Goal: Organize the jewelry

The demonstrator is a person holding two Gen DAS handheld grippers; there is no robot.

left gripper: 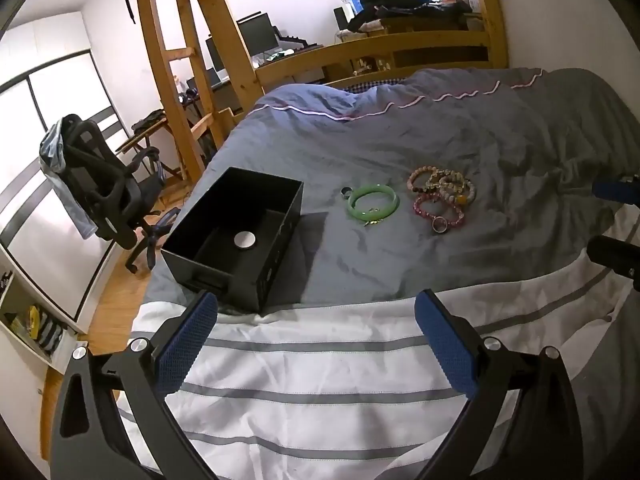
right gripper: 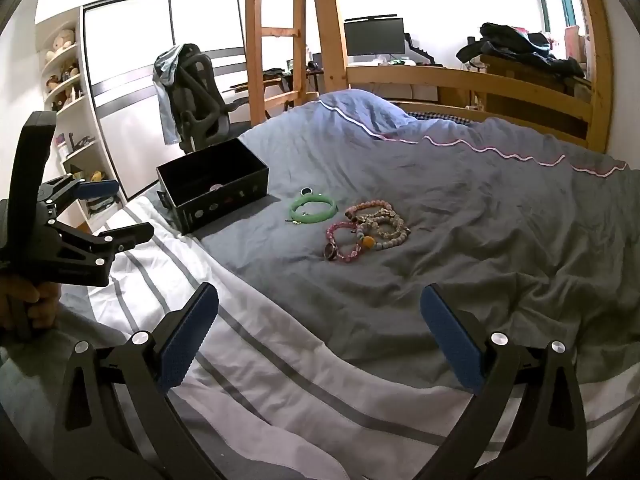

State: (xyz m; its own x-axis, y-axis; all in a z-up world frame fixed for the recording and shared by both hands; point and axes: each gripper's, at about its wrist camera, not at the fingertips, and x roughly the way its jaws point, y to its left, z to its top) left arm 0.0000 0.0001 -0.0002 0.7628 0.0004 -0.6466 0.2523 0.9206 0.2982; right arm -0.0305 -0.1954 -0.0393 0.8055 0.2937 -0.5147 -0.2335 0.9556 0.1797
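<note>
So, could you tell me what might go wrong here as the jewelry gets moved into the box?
1. The beaded bracelets lie overlapped in one pile, so gripping one may drag others along.
2. The small metal ring sits on soft, wrinkled grey bedding; wide fingers could press it into a fold.
3. The open black rectangular box rests at the mattress edge, where a nudge might tip it off.
</note>
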